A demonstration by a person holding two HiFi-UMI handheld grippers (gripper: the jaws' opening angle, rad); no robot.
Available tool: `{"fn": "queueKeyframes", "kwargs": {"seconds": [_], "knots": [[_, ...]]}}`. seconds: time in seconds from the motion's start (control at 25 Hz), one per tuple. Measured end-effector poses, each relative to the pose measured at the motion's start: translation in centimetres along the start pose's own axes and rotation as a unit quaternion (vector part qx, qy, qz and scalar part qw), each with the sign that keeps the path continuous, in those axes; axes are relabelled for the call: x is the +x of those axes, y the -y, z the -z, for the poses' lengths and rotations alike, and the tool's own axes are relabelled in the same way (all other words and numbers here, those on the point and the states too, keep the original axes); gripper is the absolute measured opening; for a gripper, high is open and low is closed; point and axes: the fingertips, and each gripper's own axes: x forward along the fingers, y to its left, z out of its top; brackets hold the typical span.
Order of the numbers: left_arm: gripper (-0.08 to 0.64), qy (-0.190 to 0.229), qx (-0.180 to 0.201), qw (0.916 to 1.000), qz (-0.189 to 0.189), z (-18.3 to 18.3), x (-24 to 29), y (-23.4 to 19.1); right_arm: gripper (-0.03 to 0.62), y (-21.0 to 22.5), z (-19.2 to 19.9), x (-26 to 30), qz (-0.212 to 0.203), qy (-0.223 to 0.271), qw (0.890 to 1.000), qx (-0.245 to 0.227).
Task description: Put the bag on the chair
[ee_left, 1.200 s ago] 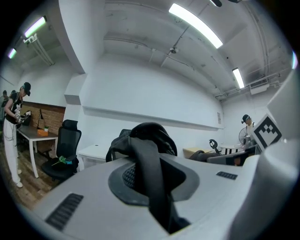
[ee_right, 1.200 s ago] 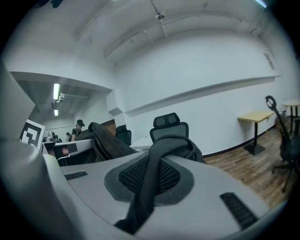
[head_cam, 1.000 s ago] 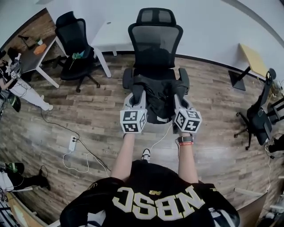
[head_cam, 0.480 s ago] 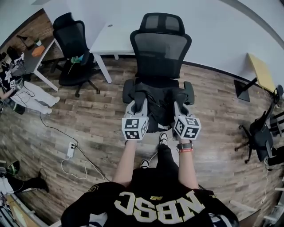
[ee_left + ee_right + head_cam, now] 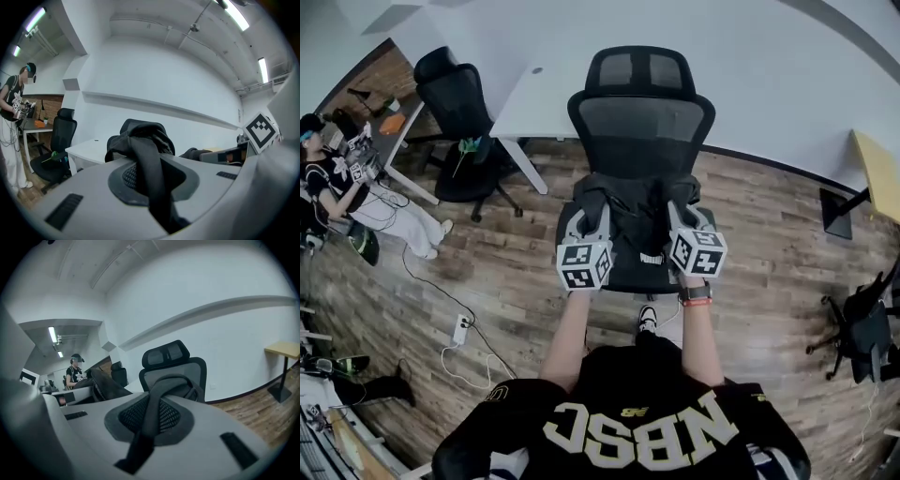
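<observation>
A black mesh office chair [image 5: 642, 122] stands straight ahead in the head view, and its backrest and headrest [image 5: 173, 363] also fill the middle of the right gripper view. A black bag [image 5: 634, 232] hangs between both grippers over the chair's seat [image 5: 623, 279]. My left gripper [image 5: 592, 208] is shut on one black strap [image 5: 146, 174], with the bag's bunched top [image 5: 140, 136] just beyond the jaws. My right gripper [image 5: 676, 208] is shut on the other strap [image 5: 153, 414]. Whether the bag touches the seat is hidden.
A white desk [image 5: 534, 94] stands behind the chair, and a second black chair [image 5: 464, 117] is to its left. A person [image 5: 337, 187] is at the far left. A power strip with cable [image 5: 461, 328] lies on the wood floor. At the right stand a yellow table [image 5: 877, 173] and another chair [image 5: 870, 328].
Both grippers have carried the bag forward to the chair. The bag was in front of the seat's edge and now hangs over the seat, close to the backrest.
</observation>
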Motion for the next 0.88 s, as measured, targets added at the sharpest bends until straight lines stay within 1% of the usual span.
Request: {"fn": "queueKeyframes", "kwargs": {"seconds": [0.08, 0.24, 0.32, 0.44, 0.52, 0.64, 0.88], "knots": [[0.057, -0.009, 0.001, 0.9999, -0.006, 0.8, 1.7, -0.1, 0.035, 1.5, 0.3, 1.7, -0.010, -0.011, 1.000, 0.005], [0.057, -0.036, -0.011, 0.9990, -0.022, 2.8, 3.4, -1.2, 0.035, 3.1, 1.5, 3.8, -0.023, -0.034, 0.999, 0.030], [0.057, -0.047, -0.014, 0.9984, -0.028, 3.1, 3.9, -1.7, 0.035, 3.2, 1.8, 4.7, -0.027, -0.046, 0.998, 0.033], [0.057, -0.055, -0.020, 0.9977, -0.035, 3.6, 4.9, -3.2, 0.035, 2.6, 2.0, 6.6, -0.030, -0.058, 0.998, 0.022], [0.057, -0.062, -0.024, 0.9972, -0.033, 4.4, 5.8, -4.4, 0.035, 2.5, 2.4, 8.0, -0.026, -0.068, 0.997, 0.016], [0.057, -0.079, -0.028, 0.9961, -0.025, 5.6, 7.0, -5.8, 0.035, 2.8, 3.5, 9.2, -0.016, -0.081, 0.996, 0.022], [0.057, -0.120, -0.023, 0.9925, -0.011, 8.2, 9.4, -6.8, 0.035, 4.3, 5.5, 11.0, 0.005, -0.111, 0.993, 0.028]]}}
